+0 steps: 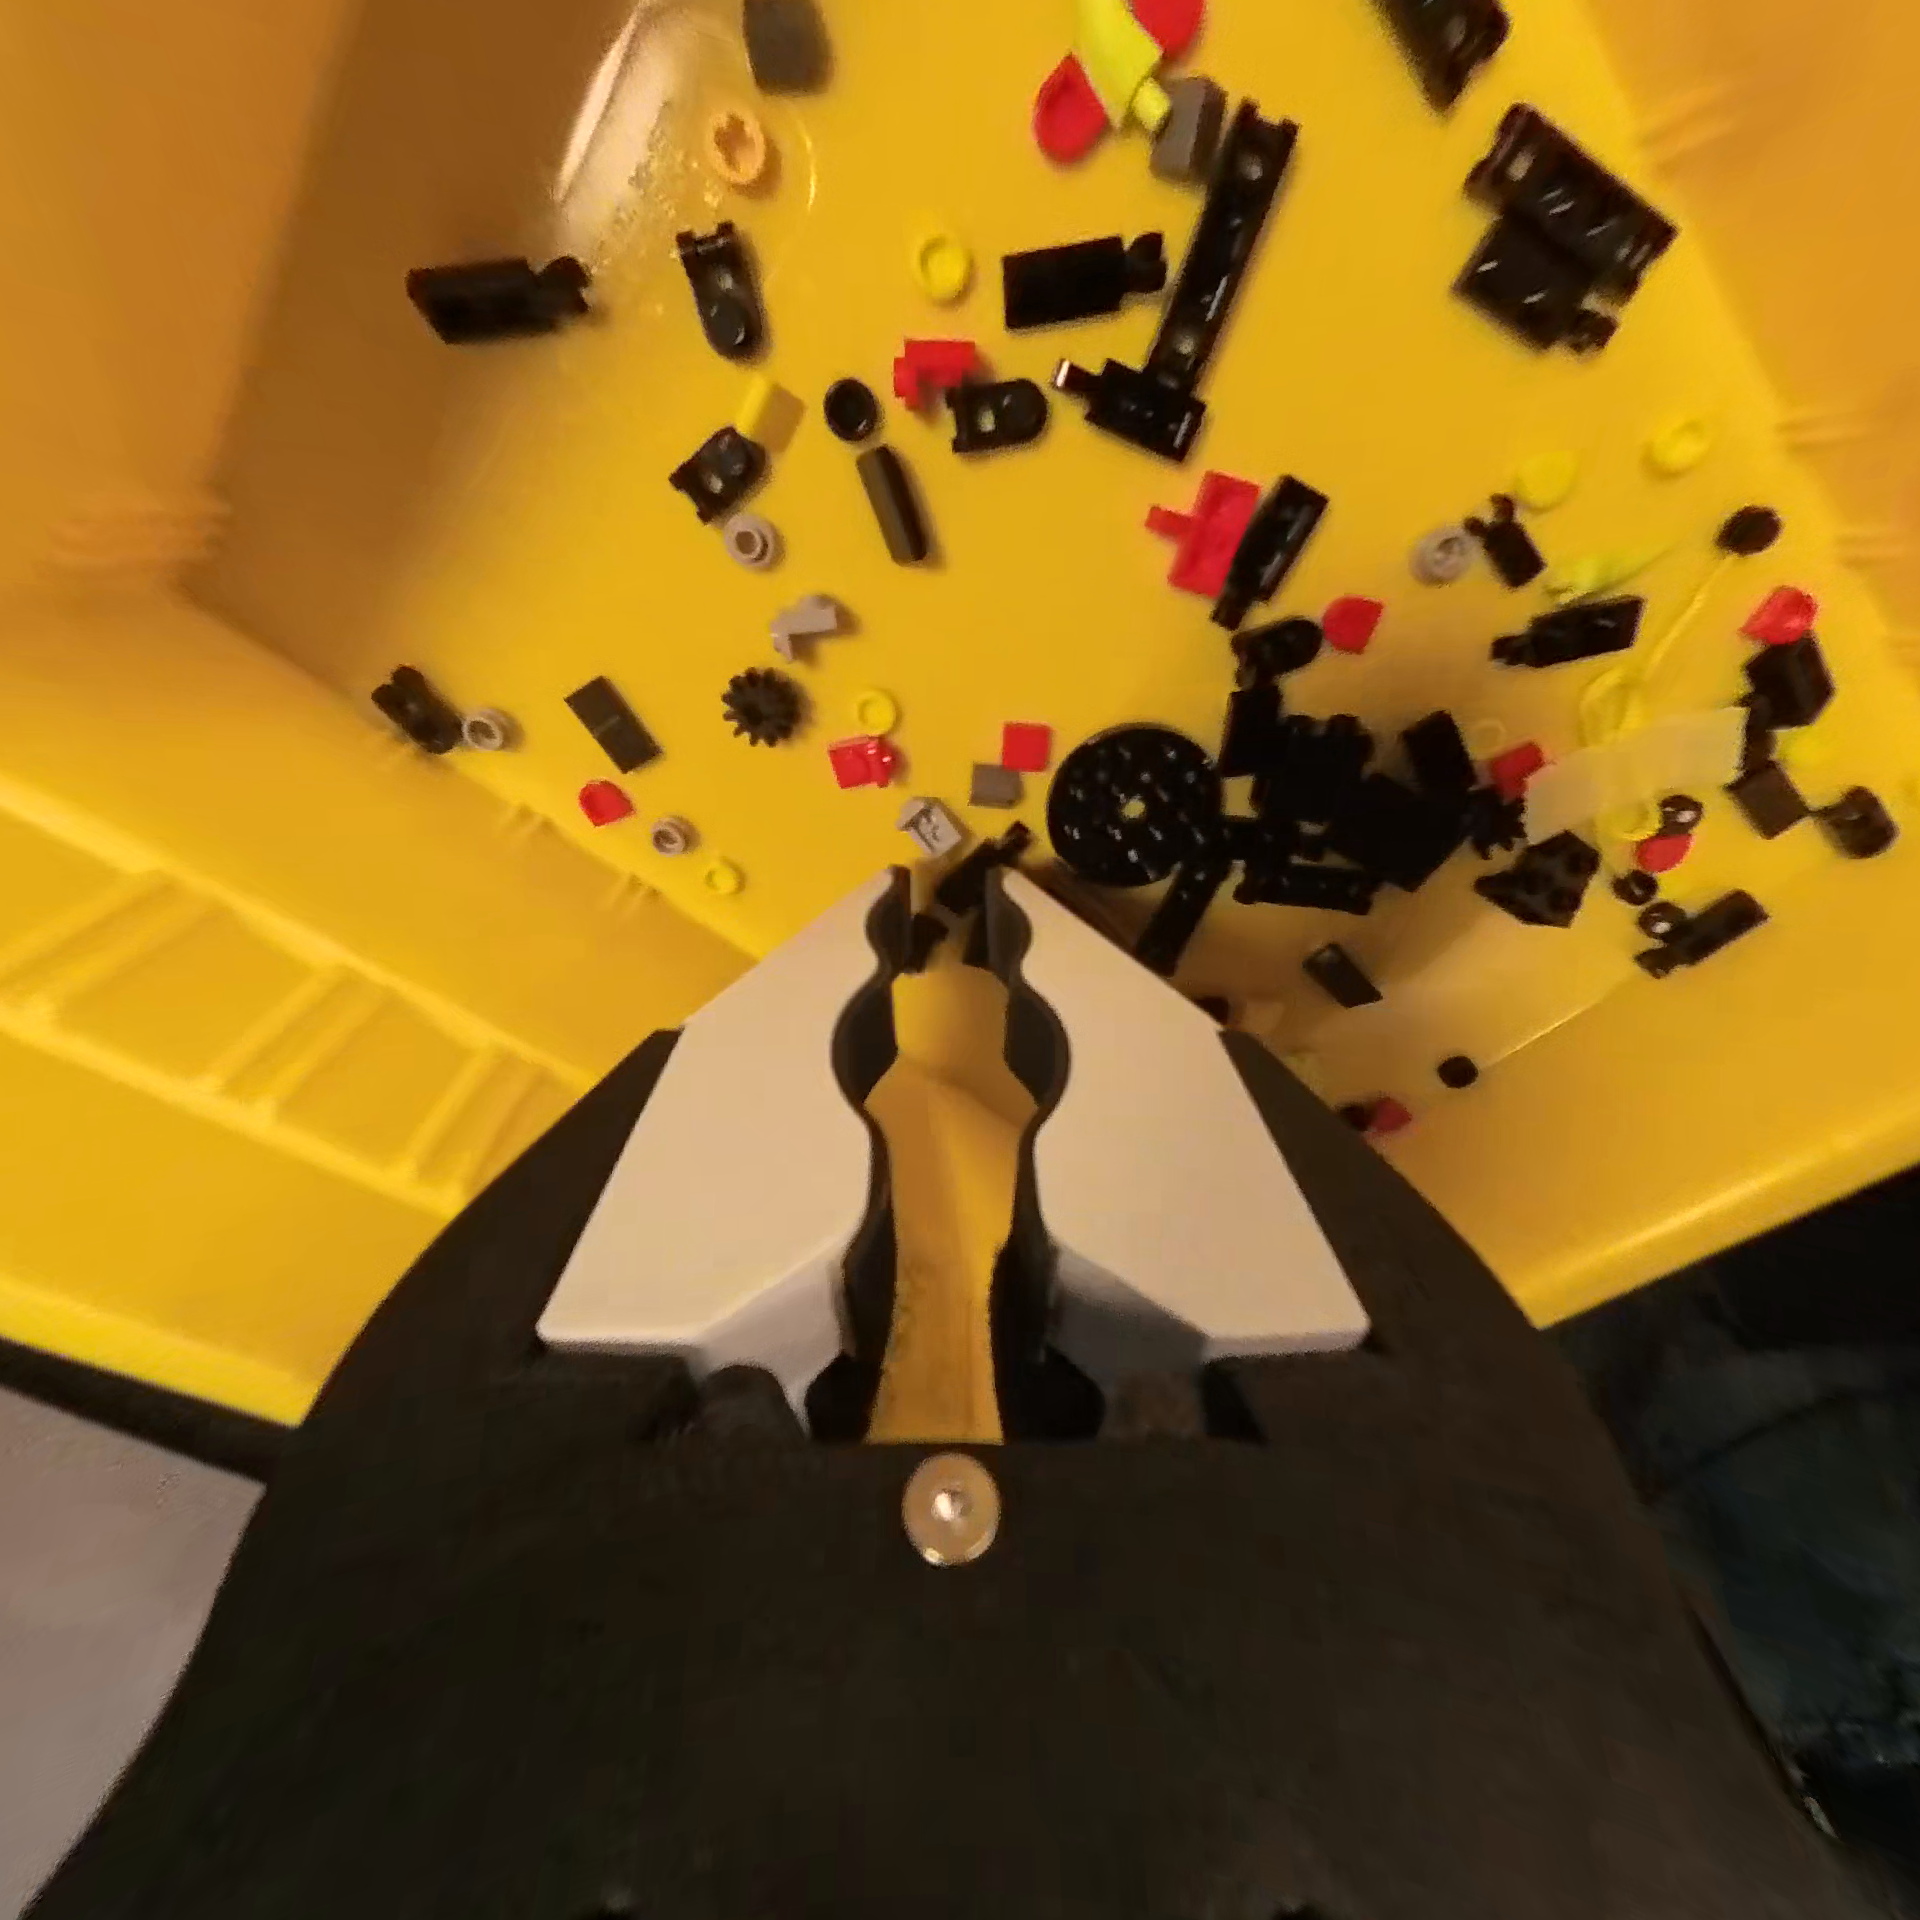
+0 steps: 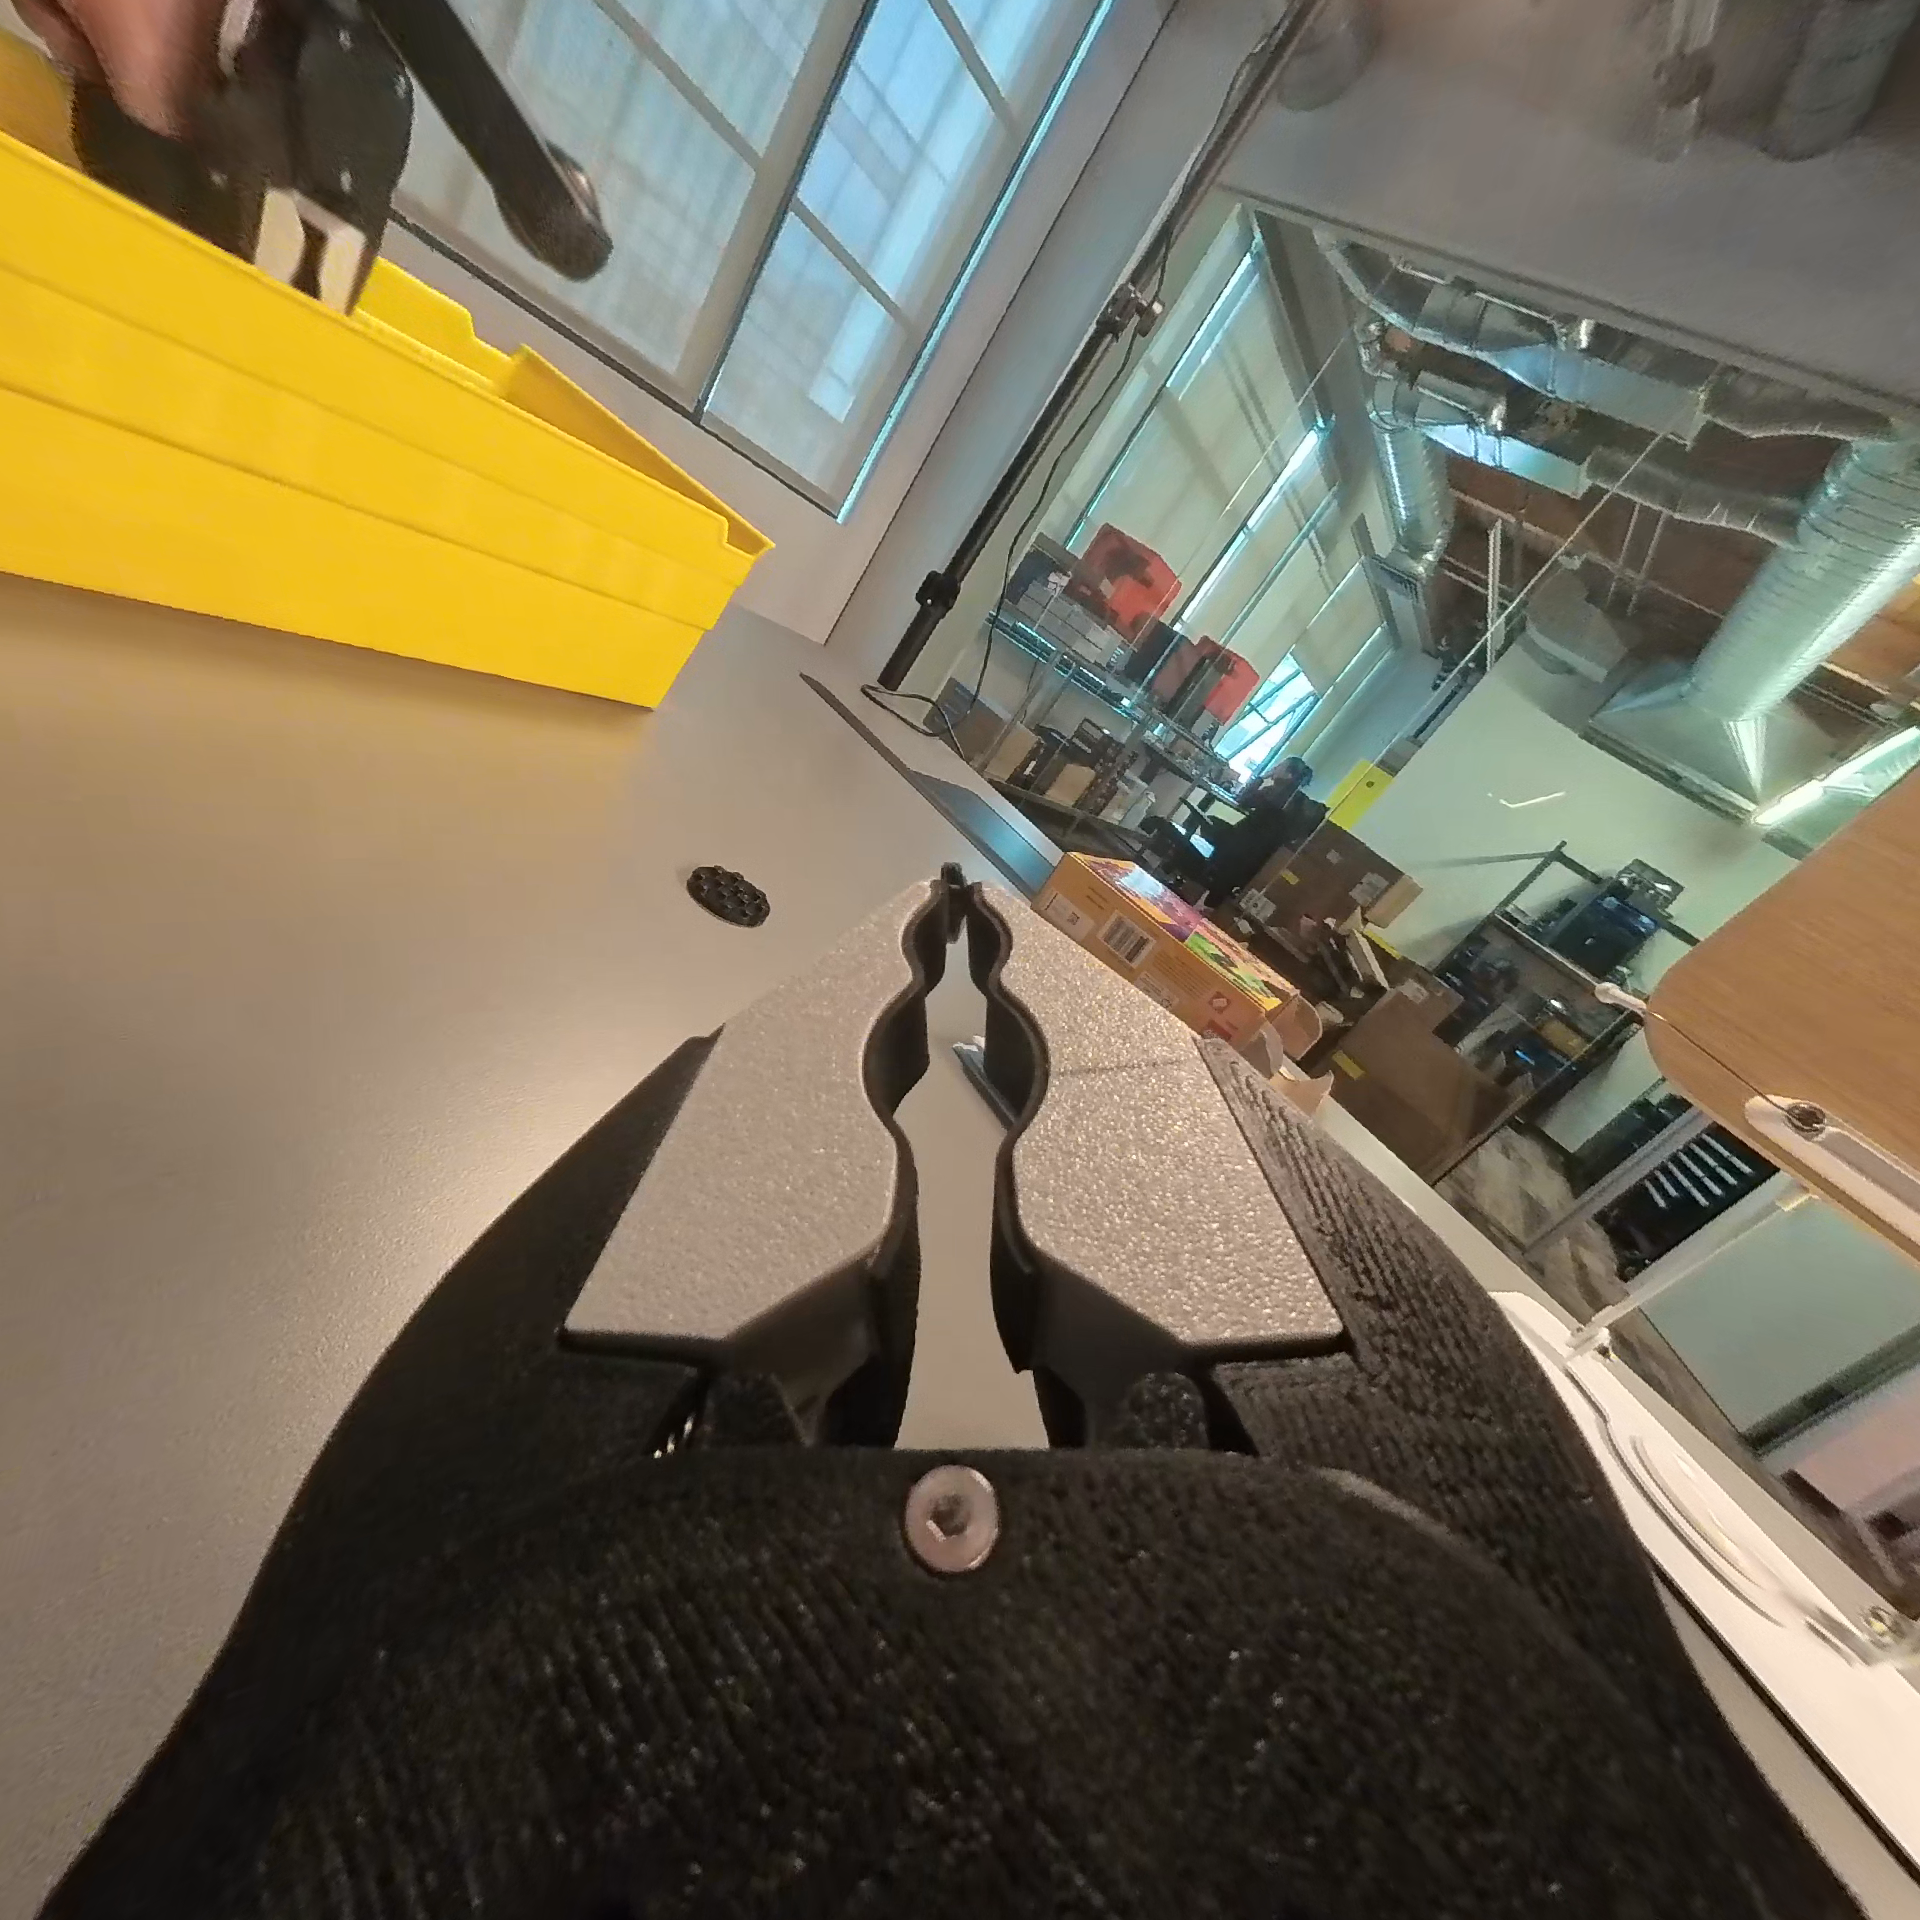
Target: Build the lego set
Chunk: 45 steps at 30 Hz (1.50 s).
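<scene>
In the left wrist view my left gripper (image 1: 951, 902) hangs over a yellow tray (image 1: 343, 790) strewn with small black, red, grey and yellow lego pieces. Its jaws are nearly closed on a thin black piece (image 1: 977, 864) at the tips. A black round plate (image 1: 1132, 805) and a clump of black parts (image 1: 1340, 800) lie just right of the tips. In the right wrist view my right gripper (image 2: 957, 906) sits low over the grey table (image 2: 312, 1039), shut on a tiny black piece (image 2: 952, 875) that pokes out at the tips. A black round plate (image 2: 728, 894) lies on the table left of it.
The yellow tray (image 2: 343, 488) stands at the far left of the table, with the left gripper (image 2: 317, 244) and a hand above it. A coloured cardboard box (image 2: 1164, 940) lies beyond my right gripper. A wooden board (image 2: 1808, 966) is at the right. Windows and shelves lie behind. Across from one pair of fingers to the other is roughly 40 cm.
</scene>
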Each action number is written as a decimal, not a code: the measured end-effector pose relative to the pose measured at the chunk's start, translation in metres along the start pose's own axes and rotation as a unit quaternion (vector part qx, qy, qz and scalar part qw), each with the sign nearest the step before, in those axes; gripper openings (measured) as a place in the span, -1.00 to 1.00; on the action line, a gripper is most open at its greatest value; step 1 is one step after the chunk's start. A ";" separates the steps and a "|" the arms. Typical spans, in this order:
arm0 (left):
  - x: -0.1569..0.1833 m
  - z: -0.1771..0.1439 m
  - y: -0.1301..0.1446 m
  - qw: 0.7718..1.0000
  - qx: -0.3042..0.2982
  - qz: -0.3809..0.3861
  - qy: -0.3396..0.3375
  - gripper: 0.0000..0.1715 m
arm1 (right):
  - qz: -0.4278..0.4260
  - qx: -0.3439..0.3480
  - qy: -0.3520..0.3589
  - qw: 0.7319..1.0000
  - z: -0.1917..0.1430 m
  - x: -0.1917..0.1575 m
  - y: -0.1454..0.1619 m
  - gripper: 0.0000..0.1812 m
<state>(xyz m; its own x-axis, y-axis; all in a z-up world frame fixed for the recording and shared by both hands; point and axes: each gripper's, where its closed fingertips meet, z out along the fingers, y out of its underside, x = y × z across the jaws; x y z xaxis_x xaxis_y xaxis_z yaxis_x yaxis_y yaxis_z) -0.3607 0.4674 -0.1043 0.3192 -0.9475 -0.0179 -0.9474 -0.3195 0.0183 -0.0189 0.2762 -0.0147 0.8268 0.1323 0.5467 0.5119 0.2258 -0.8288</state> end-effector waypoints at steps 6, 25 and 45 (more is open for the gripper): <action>0.000 0.003 -0.001 1.000 -0.002 -0.004 0.008 -0.86 | 0.000 0.000 -0.002 1.000 0.000 0.000 0.000 -0.99; 0.009 0.005 -0.002 0.999 0.010 0.050 0.004 -0.97 | 0.016 0.006 0.007 1.000 -0.002 0.006 -0.001 -0.99; 0.004 -0.013 -0.007 0.986 0.109 0.052 -0.117 -0.96 | -0.017 0.039 0.202 0.979 -0.055 0.103 -0.020 -0.99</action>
<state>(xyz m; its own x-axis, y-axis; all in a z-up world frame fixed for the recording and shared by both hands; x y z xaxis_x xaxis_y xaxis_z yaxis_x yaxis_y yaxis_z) -0.3525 0.4657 -0.0915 0.2307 -0.9381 -0.2583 -0.9652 -0.1870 -0.1831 0.0688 0.2317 0.0520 0.8428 -0.2645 0.4687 0.5337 0.2994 -0.7909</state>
